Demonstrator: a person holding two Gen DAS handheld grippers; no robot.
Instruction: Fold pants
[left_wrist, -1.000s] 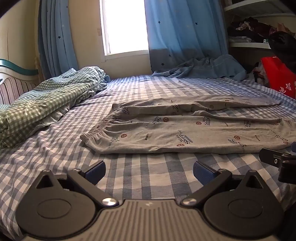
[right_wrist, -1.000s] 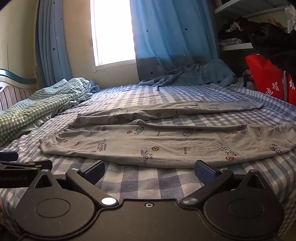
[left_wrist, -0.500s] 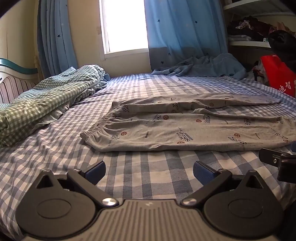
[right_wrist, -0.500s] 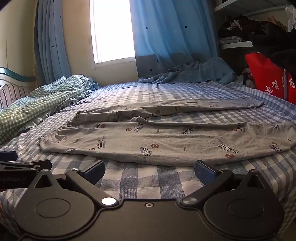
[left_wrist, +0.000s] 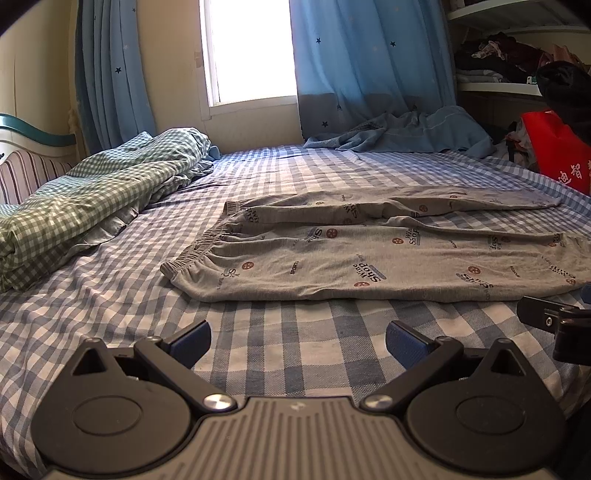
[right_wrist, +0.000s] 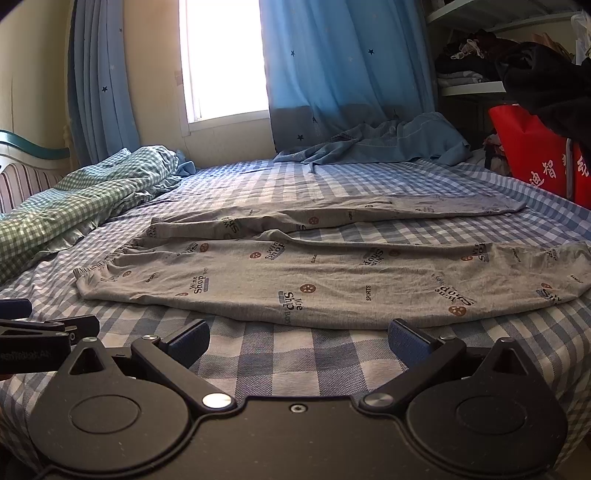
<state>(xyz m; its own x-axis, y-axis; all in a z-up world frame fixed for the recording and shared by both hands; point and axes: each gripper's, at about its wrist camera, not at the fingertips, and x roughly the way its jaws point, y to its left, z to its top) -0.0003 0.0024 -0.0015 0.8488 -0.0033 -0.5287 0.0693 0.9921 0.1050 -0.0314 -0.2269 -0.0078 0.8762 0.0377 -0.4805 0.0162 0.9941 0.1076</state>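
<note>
We see daylight pouring through the window (left_wrist: 251, 51), which is blown out to pure white in both views, with no detail behind the glass. The curtain (left_wrist: 369, 62) beside it glows blue where light passes through. The bed (left_wrist: 295, 173) is brightest near the window and dims toward us. The pants (right_wrist: 332, 280) are lit at a low angle, so their wrinkles cast soft shadows. The shelf (right_wrist: 469, 55) corner at right sits in gloom. Fisheye distortion bends the walls and curtain folds inward, and the top corners go black. Focus is sharp across the middle; print on the cloth reads clearly.
</note>
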